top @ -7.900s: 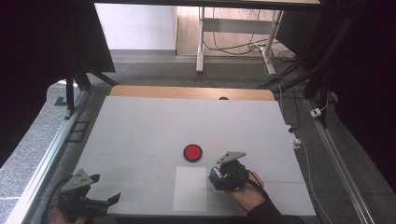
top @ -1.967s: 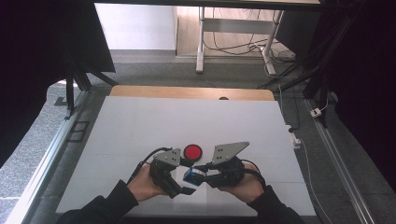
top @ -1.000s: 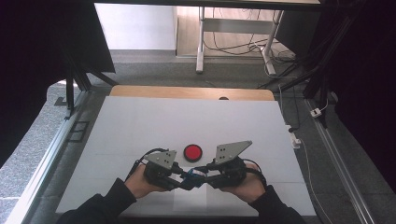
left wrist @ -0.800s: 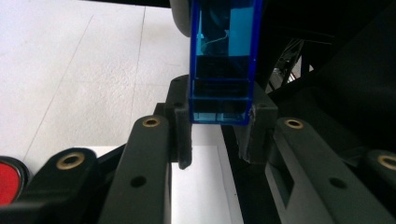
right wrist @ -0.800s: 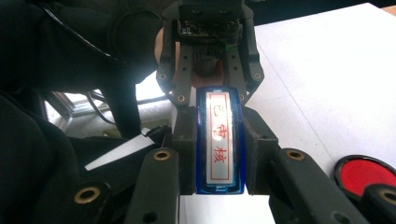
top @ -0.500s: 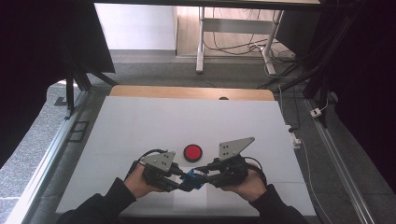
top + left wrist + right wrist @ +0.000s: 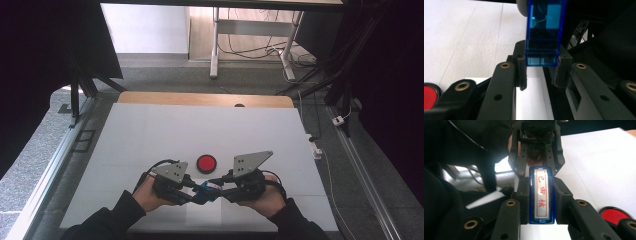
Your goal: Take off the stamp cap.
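At the left of the high view, the left gripper (image 7: 192,192) is held low over the white table (image 7: 150,135), its jaws pinched on one end of the blue stamp (image 7: 206,191). In the left gripper view, that end is seen clamped between the two dark pads (image 7: 522,71): a translucent blue plastic box (image 7: 543,32), rectangular, smooth and glossy, with stepped ribs inside.

In the middle, the stamp is bridged between both tools, just nearer the person than the red round pad (image 7: 206,163), a flat disc with a dark rim lying apart from it on the table.

To the right, the right gripper (image 7: 220,189) is closed on the stamp's other end. In the right gripper view, the stamp (image 7: 541,197) is gripped flank to flank by the matt black jaws, its white face framed in red and printed with red characters. A pale rectangular sheet (image 7: 202,222) is seen below the hands.
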Motion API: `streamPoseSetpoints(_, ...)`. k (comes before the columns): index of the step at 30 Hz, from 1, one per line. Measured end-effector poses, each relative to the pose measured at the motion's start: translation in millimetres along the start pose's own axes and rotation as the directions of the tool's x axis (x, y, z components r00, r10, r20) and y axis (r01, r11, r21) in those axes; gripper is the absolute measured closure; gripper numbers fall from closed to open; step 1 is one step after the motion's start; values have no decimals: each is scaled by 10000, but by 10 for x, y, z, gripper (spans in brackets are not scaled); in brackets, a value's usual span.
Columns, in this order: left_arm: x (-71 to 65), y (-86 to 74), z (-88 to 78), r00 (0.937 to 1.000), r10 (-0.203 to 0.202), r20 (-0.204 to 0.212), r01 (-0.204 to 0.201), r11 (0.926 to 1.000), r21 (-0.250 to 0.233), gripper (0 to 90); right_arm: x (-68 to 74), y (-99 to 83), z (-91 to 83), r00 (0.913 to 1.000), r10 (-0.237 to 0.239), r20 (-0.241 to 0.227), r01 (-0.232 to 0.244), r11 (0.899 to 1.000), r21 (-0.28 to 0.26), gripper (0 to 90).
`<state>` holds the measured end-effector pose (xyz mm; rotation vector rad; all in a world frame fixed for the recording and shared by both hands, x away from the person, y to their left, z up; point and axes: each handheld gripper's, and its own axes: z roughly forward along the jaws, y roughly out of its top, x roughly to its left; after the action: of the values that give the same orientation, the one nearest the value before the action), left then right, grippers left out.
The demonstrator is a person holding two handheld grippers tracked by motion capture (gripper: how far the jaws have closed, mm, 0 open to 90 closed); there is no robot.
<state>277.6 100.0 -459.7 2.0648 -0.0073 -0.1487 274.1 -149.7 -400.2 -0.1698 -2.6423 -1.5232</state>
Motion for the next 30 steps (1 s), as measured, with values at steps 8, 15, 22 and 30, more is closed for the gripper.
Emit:
streamPoseSetpoints(8, 3, -7, -30, 9997, 12, -238, -10, 10000, 58, 689, -63, -33, -48, 9997, 232, 109, -229, 9996, -188, 708)
streamPoseSetpoints(15, -7, -2, -70, 9955, -504, -802, 542, 9974, 464, 687, 13, 2, -51, 9983, -236, 542, 250, 9994, -247, 707)
streamPoseSetpoints(22, -57, -23, -133, 9850, -767, -1547, 884, 9936, 699, 687, 22, 1, -73, 9962, -175, 858, 201, 9994, -292, 707)
streamPoseSetpoints(30, -113, -59, -221, 9647, -1327, -2273, 1525, 9857, 717, 687, 14, -13, -85, 9934, -100, 1145, 125, 9997, -212, 707)
